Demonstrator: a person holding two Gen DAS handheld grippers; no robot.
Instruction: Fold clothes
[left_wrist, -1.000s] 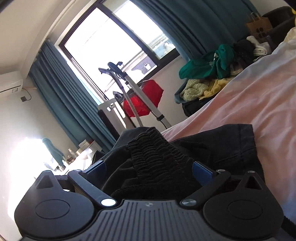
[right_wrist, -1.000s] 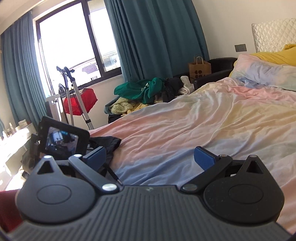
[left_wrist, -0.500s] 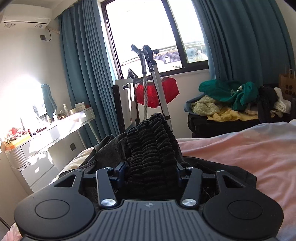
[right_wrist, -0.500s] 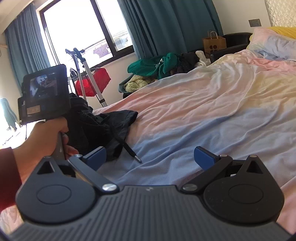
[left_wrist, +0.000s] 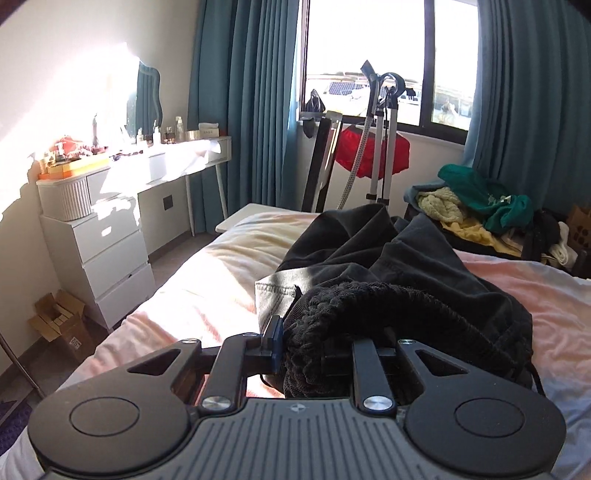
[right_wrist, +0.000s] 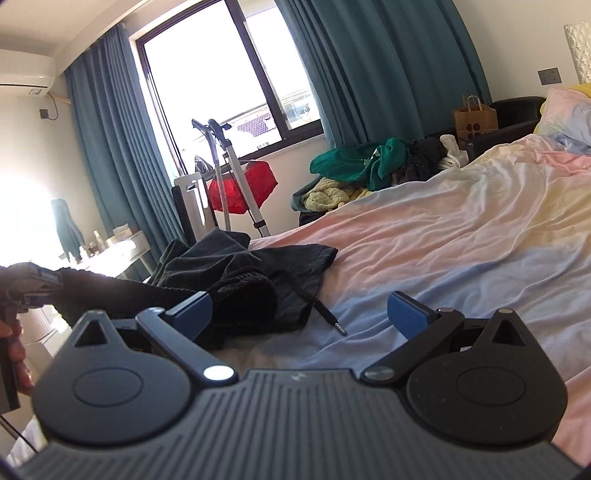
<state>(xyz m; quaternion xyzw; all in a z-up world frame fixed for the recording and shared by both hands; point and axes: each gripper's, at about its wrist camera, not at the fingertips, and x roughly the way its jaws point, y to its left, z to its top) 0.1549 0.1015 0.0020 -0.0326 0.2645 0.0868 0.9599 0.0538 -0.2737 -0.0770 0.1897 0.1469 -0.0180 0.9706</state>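
Black cotton: the dark shorts (right_wrist: 243, 273) lie bunched at the left-centre of the right wrist view, on the pastel bed (right_wrist: 461, 236), near its foot end.
Left hand-held gripper: the left hand-held gripper (left_wrist: 314, 347) is pressed together on the ribbed elastic waistband (left_wrist: 354, 314) at the lower centre of its own view; only the left blue pad shows, the other is buried in cloth.
Cloth beyond the pinch: the rest of the shorts is heaped toward the upper right of that frame, with a stitched hem (left_wrist: 275, 290) turned up just left of the waistband.
Right hand-held gripper: the right hand-held gripper (right_wrist: 299, 314) is spread wide and holds nothing; it hovers low over the bed, its left pad just in front of the dark heap.
Drawstring: a black drawstring (right_wrist: 321, 314) trails out of the pile toward the lower centre, its tip lying on the sheet.
Long axis: hard to read while crumpled; as far as I can judge, it runs from the pinched waistband away toward the window, leg openings at the far end.
Risk, grip: the thick gathered waistband could slip out of the pinch if pulled hard, judging by how much is bunched there.
Risk, layers: the open gripper may catch both layers or the drawstring instead of one waistband corner, leaving a twisted spread.
Risk, edge: the heap sits close to the bed's edge, so a sideways tug could drag it off.
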